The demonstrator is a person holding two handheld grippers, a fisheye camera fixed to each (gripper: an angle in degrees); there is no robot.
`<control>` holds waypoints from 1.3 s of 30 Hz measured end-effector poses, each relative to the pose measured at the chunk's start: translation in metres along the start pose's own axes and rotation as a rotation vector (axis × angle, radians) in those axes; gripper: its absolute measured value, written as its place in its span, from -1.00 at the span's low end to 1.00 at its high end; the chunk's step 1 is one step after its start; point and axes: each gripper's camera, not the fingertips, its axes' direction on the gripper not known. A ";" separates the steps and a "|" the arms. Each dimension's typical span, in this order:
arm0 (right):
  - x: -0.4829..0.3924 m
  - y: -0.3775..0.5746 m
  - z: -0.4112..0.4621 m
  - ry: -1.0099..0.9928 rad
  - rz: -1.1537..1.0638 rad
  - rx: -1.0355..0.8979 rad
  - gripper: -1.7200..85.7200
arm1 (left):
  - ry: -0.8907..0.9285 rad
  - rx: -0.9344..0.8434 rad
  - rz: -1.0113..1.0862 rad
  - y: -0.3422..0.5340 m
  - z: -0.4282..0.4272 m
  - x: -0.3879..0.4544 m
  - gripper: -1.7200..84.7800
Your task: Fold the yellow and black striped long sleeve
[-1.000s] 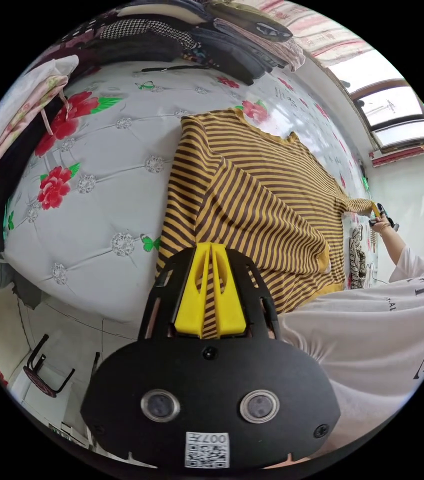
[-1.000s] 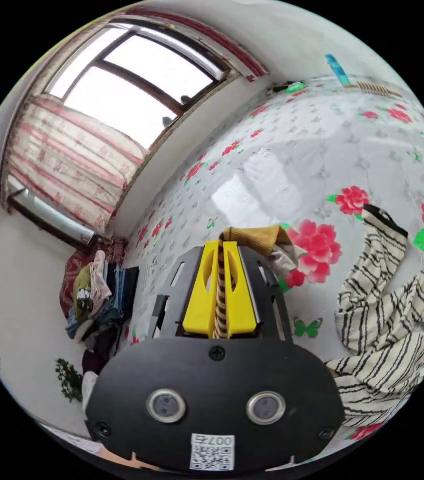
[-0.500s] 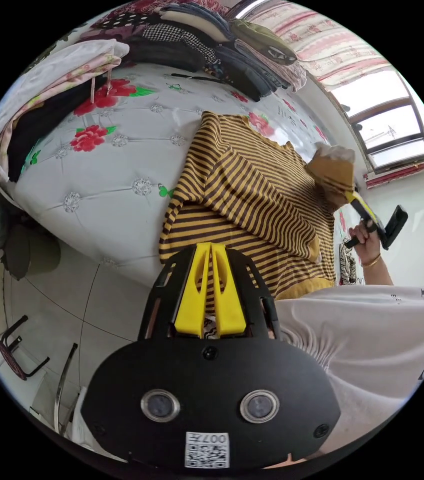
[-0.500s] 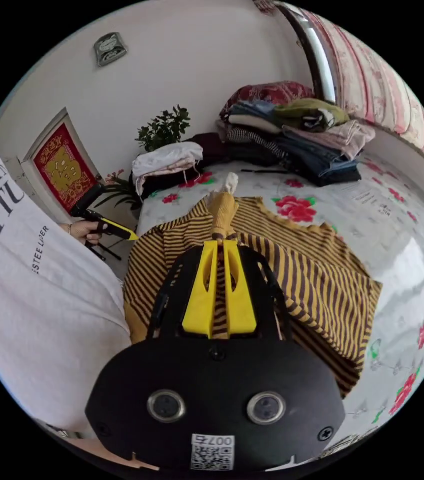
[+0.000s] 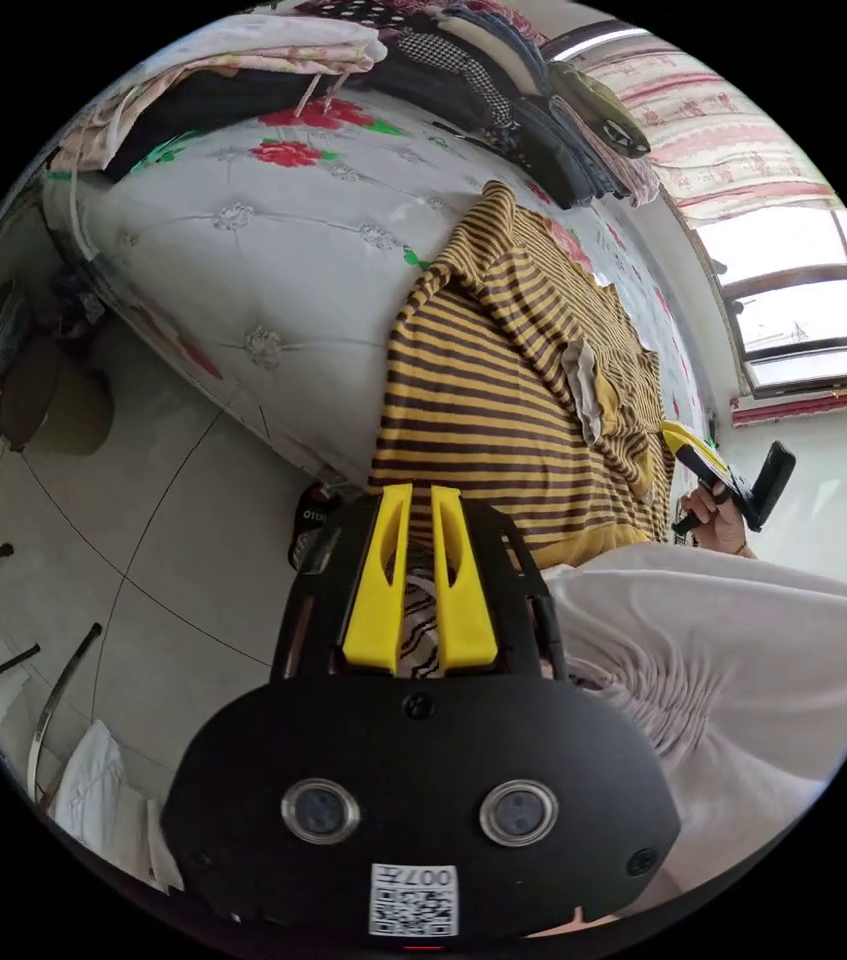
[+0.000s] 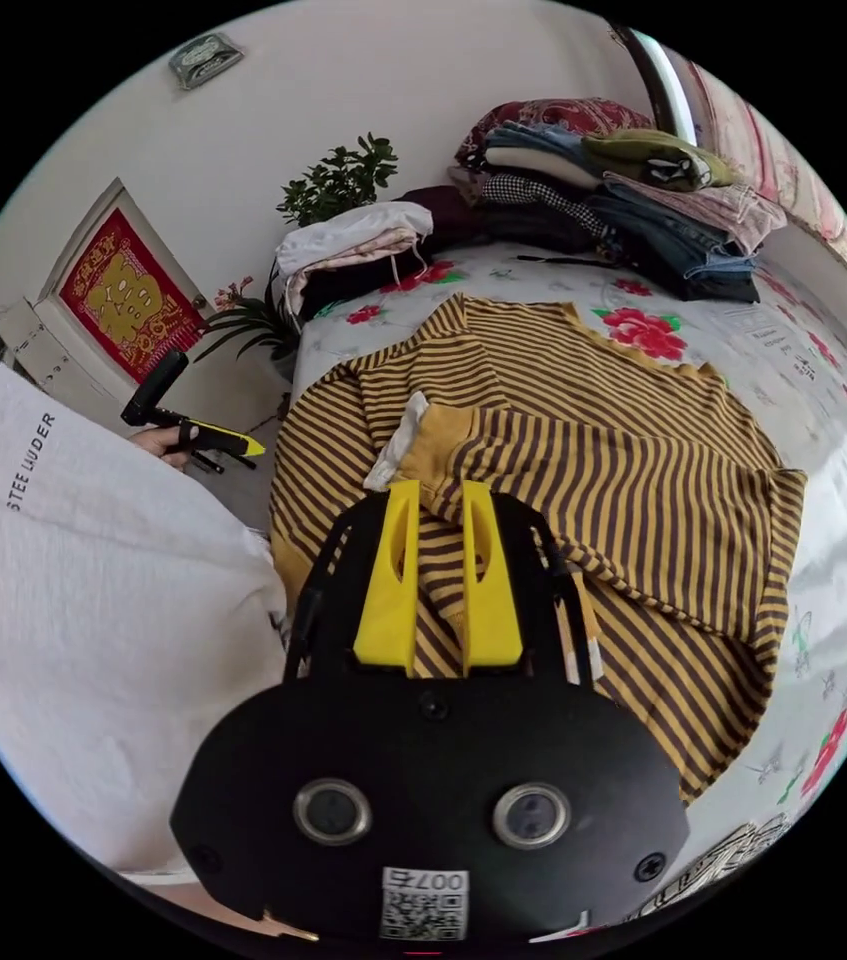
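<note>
On the floral bed, striped long sleeve, clothes piles behind, both grippers' jaws parted, empty.

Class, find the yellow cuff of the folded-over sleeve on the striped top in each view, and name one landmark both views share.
Left gripper view: the yellow cuff lies right of centre on the striped top, above the left gripper.
Right gripper view: the yellow cuff sits just above the right gripper, near the picture's middle.
Shared landmark: the pile of folded clothes at the far end of the floral bed.
</note>
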 end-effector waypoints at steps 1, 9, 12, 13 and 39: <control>0.000 -0.006 0.001 0.005 -0.001 0.002 -0.81 | 0.004 -0.007 -0.027 0.006 0.002 -0.007 -0.84; -0.001 -0.076 0.132 -0.096 -0.050 -0.203 -0.83 | 0.068 -0.032 -0.100 0.040 0.010 -0.030 -0.78; 0.030 -0.072 0.102 -0.173 0.038 -0.090 -0.84 | 0.088 -0.049 -0.076 0.052 0.015 -0.032 -0.72; 0.038 -0.069 0.092 -0.188 0.057 -0.074 -0.84 | 0.096 -0.050 -0.063 0.056 0.017 -0.032 -0.70; 0.178 0.320 -0.058 0.176 0.491 -0.421 -0.80 | 0.246 -0.268 0.363 0.074 0.010 0.032 -0.98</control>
